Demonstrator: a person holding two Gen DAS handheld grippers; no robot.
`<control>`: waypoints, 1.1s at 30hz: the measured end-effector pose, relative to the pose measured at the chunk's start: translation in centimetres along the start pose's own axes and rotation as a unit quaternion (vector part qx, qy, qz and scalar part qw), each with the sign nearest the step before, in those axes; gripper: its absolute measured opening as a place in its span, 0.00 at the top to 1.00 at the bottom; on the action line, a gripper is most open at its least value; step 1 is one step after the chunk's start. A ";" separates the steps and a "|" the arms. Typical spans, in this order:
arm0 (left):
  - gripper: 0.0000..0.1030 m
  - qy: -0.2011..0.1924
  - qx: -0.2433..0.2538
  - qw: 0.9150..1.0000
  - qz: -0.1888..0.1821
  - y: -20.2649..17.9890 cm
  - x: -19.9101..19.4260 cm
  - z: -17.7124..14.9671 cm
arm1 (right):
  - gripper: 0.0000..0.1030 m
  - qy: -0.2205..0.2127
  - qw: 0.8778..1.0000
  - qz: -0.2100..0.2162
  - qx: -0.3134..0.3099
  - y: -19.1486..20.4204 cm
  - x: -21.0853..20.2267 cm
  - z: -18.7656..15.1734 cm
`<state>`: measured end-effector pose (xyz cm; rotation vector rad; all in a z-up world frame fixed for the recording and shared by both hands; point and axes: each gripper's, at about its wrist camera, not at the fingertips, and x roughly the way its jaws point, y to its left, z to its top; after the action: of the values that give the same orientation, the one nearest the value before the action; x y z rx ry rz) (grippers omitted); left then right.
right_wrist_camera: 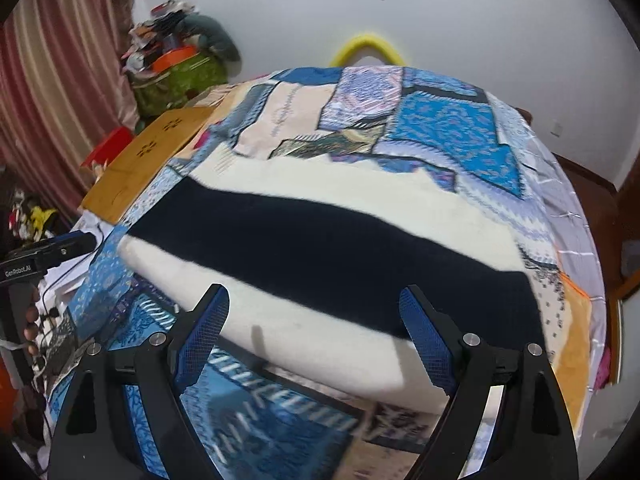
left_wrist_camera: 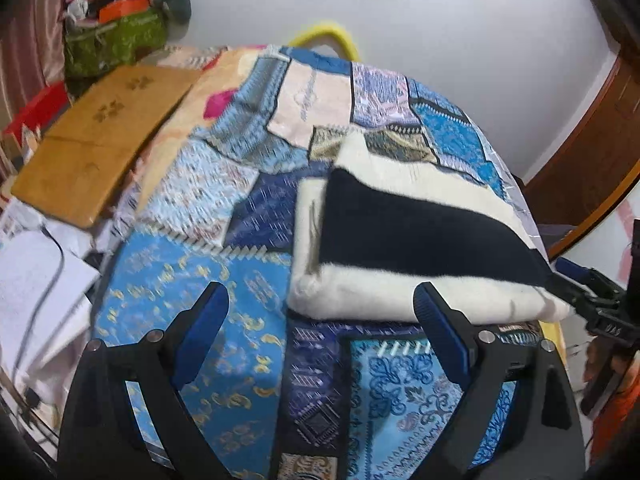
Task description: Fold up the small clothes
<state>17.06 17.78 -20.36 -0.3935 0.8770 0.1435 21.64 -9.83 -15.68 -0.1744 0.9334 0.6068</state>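
Two grippers hang over the bed, and you hold nothing in either. Your left gripper [left_wrist_camera: 320, 304] has its blue-padded fingers [left_wrist_camera: 202, 336] spread wide, with only the quilt [left_wrist_camera: 192, 280] showing between them; its right finger tip overlaps the near edge of the garment [left_wrist_camera: 400, 232] in the left wrist view, but whether it touches the cloth cannot be told. Your right gripper [right_wrist_camera: 314, 304] is spread just as wide, its fingers [right_wrist_camera: 426, 338] framing the near edge of the garment [right_wrist_camera: 320, 240] without pinching it.

The garment is a folded cream piece with a broad black band running across it. It lies flat on the quilt, a patchwork of blue, purple and pale panels. Seen from the left wrist, it sits to the right of the quilt's middle, with the right gripper's dark body [left_wrist_camera: 600, 300] at the garment's right end. From the right wrist, the left gripper [right_wrist_camera: 48, 252] shows off the garment's left end, a hand [right_wrist_camera: 30, 326] gripping its handle.

A wooden board [left_wrist_camera: 104, 140] rests off the quilt's left edge, well apart from the garment. A yellow loop [right_wrist_camera: 370, 46] rises behind the quilt's far edge.
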 end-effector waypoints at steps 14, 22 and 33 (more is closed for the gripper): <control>0.09 0.097 -0.048 0.991 -0.078 -1.9 5.2 -1.1 | 0.13 0.062 0.998 -0.004 -0.022 1.4 4.7 -1.7; 0.10 0.140 -0.092 0.976 -0.138 -2.2 8.3 -0.7 | 0.10 0.064 0.998 0.003 -0.023 1.4 4.9 -1.8; 0.52 0.117 -0.199 0.958 -0.168 0.8 10.1 2.1 | 0.09 0.063 0.998 0.007 -0.020 1.3 4.9 -1.7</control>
<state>24.74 18.96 -27.17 -0.9459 1.0000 -0.0443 21.89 -7.46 -20.43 -0.2445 1.0455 0.6327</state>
